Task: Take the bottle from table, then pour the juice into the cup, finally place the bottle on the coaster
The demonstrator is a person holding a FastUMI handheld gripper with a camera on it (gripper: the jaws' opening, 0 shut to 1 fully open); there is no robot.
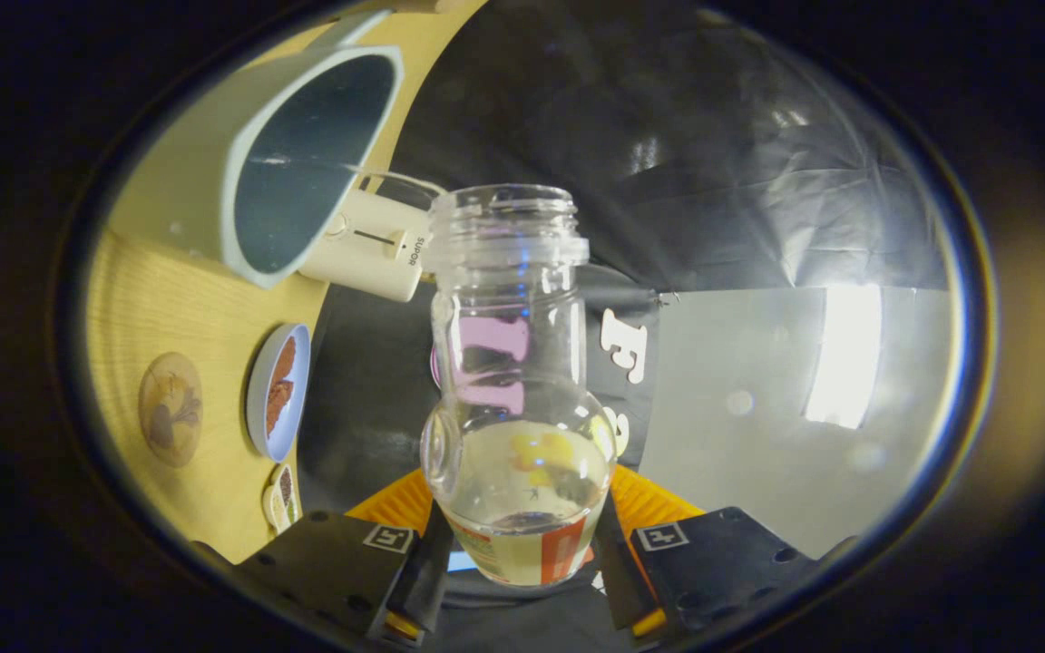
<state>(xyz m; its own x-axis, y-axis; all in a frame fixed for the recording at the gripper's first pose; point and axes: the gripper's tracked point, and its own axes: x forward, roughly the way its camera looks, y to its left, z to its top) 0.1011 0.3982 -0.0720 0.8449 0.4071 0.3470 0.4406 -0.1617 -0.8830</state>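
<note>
My gripper (pixel 522 549) is shut on the lower body of a clear, uncapped bottle (pixel 513 363), both fingers pressing its sides. A little pale yellow juice (pixel 522 544) lies in the bottle's base, near the fingers. The view is rolled, so the wooden table (pixel 160 299) stands on edge beside the bottle, and the bottle lies roughly level with it. The pale cup (pixel 305 163), dark inside, stands on the table with its opening just beyond and to the side of the bottle's mouth (pixel 506 201). The round wooden coaster (pixel 170 410) with a drawing lies further along the table.
A white appliance (pixel 376 247) with a clear glass part sits close by the bottle's neck, between it and the cup. A small grey plate (pixel 278 392) of brown food and a smaller dish (pixel 279 497) lie next to the coaster.
</note>
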